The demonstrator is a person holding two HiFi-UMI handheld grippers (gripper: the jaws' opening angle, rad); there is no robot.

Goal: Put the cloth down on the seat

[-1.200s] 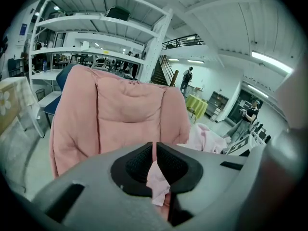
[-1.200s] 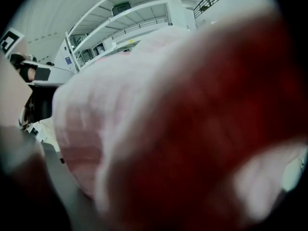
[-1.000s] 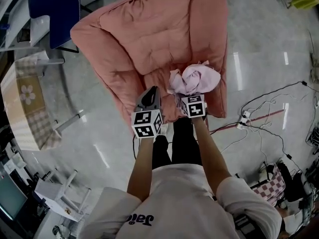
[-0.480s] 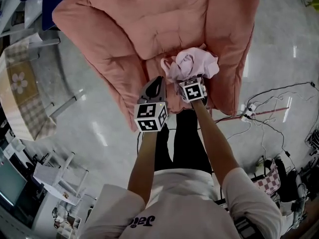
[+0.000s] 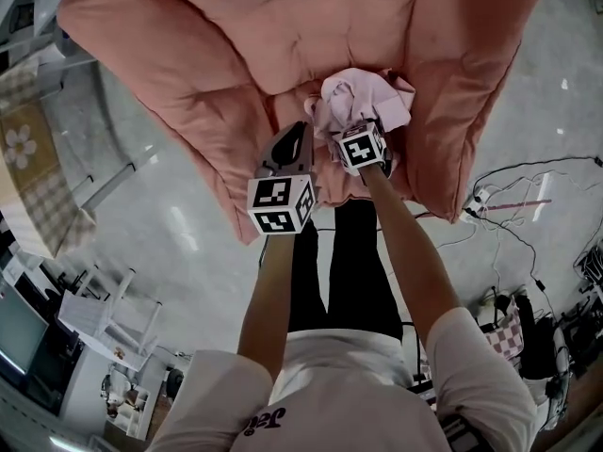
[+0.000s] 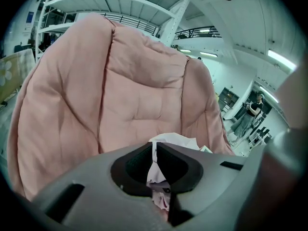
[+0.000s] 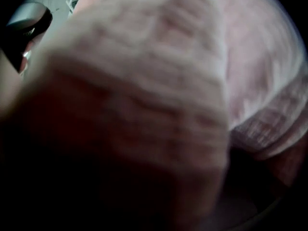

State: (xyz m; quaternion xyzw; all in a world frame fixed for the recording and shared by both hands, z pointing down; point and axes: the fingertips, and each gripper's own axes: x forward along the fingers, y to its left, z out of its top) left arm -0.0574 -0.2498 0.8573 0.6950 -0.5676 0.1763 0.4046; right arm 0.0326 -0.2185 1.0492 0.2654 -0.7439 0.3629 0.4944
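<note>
A pink padded armchair (image 5: 283,36) fills the top of the head view, and its back (image 6: 139,95) rises ahead in the left gripper view. The pale pink cloth (image 5: 363,97) is bunched over the seat's front right. My right gripper (image 5: 356,125) is buried under it; its jaws are opening, and cloth (image 7: 144,81) blurs its whole view, hiding the jaws. My left gripper (image 5: 300,135) points at the seat just left of the bunch. Its jaws stand together (image 6: 155,146) with a strip of the cloth (image 6: 161,182) between them.
Cables and a power strip (image 5: 509,191) trail on the shiny floor to the right. A table with a floral cover (image 5: 24,149) stands at the left, a white stool (image 5: 113,314) below it. The person's legs (image 5: 344,262) stand close against the chair's front edge.
Both grippers have moved forward over the seat with the cloth. The chair has grown larger and closer in the head view.
</note>
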